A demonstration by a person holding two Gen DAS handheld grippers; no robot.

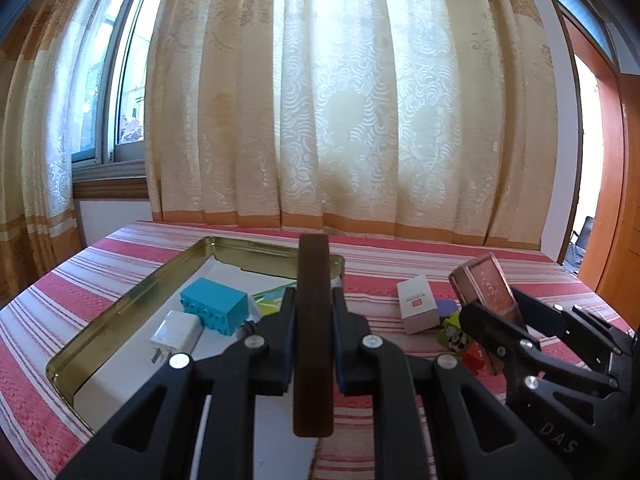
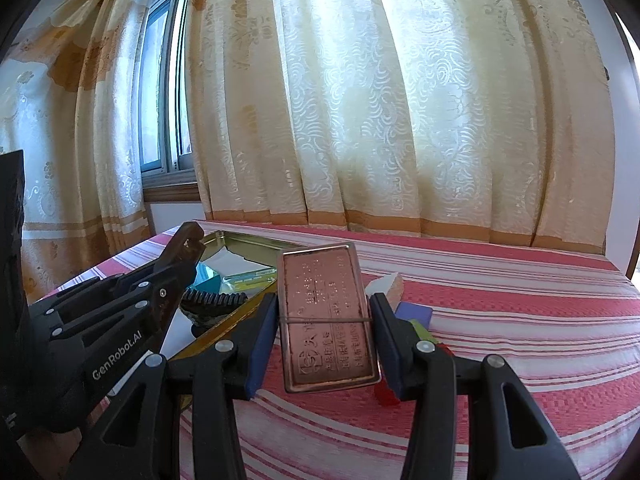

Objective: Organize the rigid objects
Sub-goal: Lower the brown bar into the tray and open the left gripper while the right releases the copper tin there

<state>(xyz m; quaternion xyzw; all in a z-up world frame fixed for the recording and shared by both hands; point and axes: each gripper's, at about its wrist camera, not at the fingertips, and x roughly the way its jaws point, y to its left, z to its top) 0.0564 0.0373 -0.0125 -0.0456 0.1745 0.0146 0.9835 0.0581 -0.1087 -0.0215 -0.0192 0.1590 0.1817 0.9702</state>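
A curtain (image 1: 340, 100) hangs behind a table (image 1: 460, 258) covered in a red-and-white striped cloth. Toward the table's left edge lies a shallow gold tray (image 1: 132, 304), open-topped, with paper lining its floor; inside it sit a blue brick (image 1: 214, 306), a white charger (image 1: 176, 334) just in front of the brick, and a green-and-yellow card (image 1: 272, 294) toward the tray's far right corner. In the right wrist view a dark toothed piece (image 2: 212, 304) shows at the tray's near rim — whether it lies inside cannot be told. The left gripper (image 1: 314, 308) is clamped tight on a dark brown bar (image 1: 314, 336), held edge-up above the tray's right rim. The right gripper (image 2: 324, 320) grips a copper tin (image 2: 326, 316) by its long sides, face toward the camera and raised above the cloth to the right of the tray. On the cloth beside the tray rests a white box (image 1: 416, 304) and, just in front of it, small pieces — a purple block (image 2: 414, 314), a green-yellow block (image 1: 452, 334), a red block (image 1: 476, 356) — close together near the table's middle.
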